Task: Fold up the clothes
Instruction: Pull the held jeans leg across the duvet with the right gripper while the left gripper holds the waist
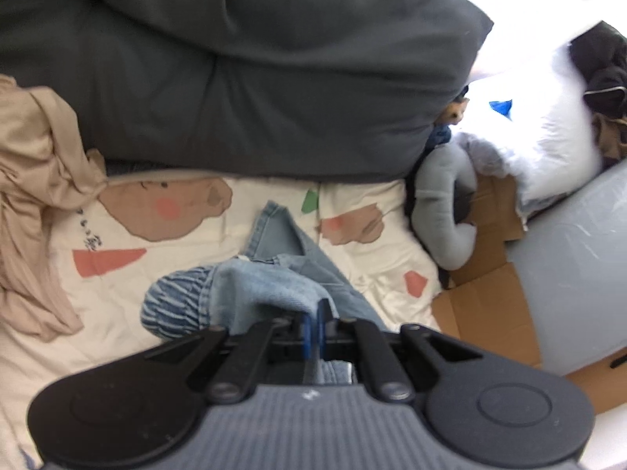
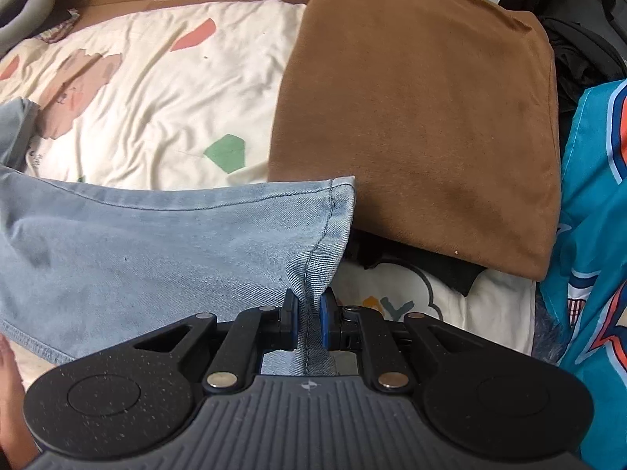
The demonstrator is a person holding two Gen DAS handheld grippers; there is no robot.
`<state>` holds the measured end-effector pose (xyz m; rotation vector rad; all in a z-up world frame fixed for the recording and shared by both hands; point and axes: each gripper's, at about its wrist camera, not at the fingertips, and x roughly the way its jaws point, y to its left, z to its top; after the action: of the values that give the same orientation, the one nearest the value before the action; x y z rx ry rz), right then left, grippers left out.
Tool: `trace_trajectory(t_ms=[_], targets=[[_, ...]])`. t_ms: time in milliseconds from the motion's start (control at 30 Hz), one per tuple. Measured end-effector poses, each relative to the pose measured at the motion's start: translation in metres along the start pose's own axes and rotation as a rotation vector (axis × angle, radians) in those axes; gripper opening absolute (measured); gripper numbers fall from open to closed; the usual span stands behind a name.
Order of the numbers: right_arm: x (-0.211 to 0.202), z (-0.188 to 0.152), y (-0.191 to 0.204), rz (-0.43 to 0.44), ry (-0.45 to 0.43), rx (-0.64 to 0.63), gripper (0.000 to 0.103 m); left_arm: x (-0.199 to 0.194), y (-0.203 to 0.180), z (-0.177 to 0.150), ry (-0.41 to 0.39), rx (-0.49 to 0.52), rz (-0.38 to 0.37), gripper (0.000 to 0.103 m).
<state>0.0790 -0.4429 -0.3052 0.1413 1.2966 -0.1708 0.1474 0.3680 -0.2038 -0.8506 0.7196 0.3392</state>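
The jeans, pale washed denim, are lying across the cartoon-print bed quilt. The right claw is pinching a hemmed leg end; the left claw is clamping what is probably the waistband, though blur obscures it. Both should be lifting evenly, keeping the seams aligned, clear of the brown folded garment.

Light-blue jeans, bunched on cartoon-print bedsheet, hem corner lifted, striped lining exposed.

Black linkage arms, blue fingers, ribbed grey housing
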Motion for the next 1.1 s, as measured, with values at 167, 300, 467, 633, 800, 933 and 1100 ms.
trace_trajectory(t_ms=[167, 300, 467, 633, 800, 933, 1100], targets=[[-0.008, -0.010, 0.002, 0.027, 0.000, -0.006, 0.009, -0.034, 0.021, 0.000, -0.019, -0.015, 0.014, 0.003], [-0.010, -0.018, 0.003, 0.035, 0.007, -0.010, 0.009, -0.051, 0.052, -0.007, -0.012, -0.049, 0.051, 0.003], [-0.013, -0.028, 0.004, 0.033, 0.018, -0.020, 0.009, -0.066, 0.084, -0.023, 0.009, -0.077, 0.079, 0.003], [-0.013, -0.035, 0.003, 0.022, 0.029, -0.019, 0.009, -0.076, 0.111, -0.039, 0.032, -0.103, 0.116, 0.003], [-0.012, -0.039, 0.001, 0.010, 0.042, -0.016, 0.009, -0.083, 0.137, -0.055, 0.052, -0.132, 0.165, 0.003], [-0.010, -0.042, 0.000, 0.000, 0.054, -0.014, 0.009, -0.089, 0.155, -0.066, 0.060, -0.157, 0.201, 0.003], [-0.008, -0.044, 0.001, 0.000, 0.067, -0.015, 0.009, -0.100, 0.164, -0.064, 0.043, -0.163, 0.224, 0.003]])
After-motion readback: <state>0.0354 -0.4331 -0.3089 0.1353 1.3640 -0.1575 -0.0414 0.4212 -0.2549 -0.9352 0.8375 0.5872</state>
